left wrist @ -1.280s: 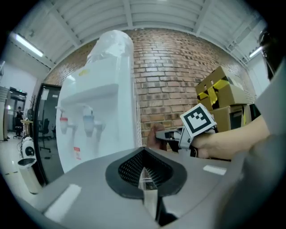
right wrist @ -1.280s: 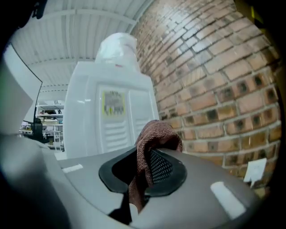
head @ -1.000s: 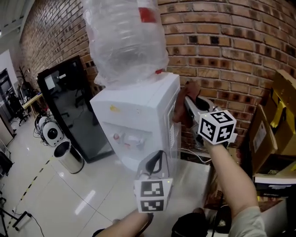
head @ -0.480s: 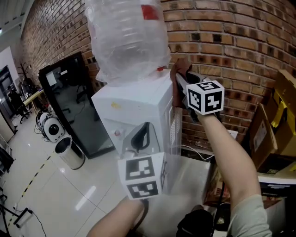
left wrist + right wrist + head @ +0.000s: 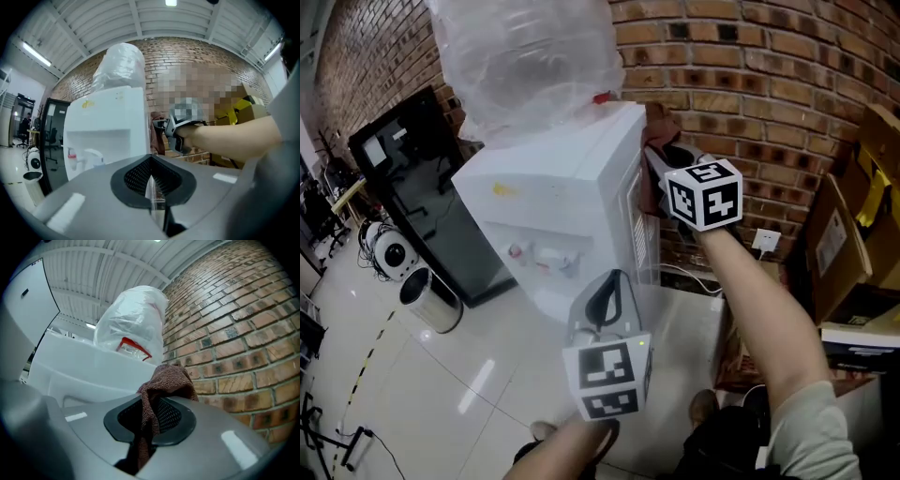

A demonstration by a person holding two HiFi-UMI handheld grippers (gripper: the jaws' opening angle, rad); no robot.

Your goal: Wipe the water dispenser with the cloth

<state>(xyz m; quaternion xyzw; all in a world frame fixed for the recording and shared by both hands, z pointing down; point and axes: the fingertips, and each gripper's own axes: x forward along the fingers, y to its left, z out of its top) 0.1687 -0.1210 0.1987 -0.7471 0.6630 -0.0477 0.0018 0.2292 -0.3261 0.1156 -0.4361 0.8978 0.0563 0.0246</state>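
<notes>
The right gripper (image 5: pixel 653 157) is clamped tight on the brown cloth (image 5: pixel 662 123). A bunch of the cloth sticks out past its jaws. The left gripper (image 5: pixel 613 283) has its jaws together with nothing in them. It hangs in front of the water dispenser (image 5: pixel 553 202), down low, and does not touch it.

The cloth is up at the top back corner of the dispenser's right side, in the gap next to the brick wall (image 5: pixel 769 75). It looks like it is pressed on the white side there, but I cannot tell for sure if it touches. So I think the wiping is going on now, and this high corner is the part being done.

I cannot see any wet marks or dirt, so I cannot tell which parts are already clean. The front with the little taps (image 5: pixel 542 255), the top around the big bottle in plastic wrap (image 5: pixel 525 56), and the lower side probably all need the cloth too.
</notes>
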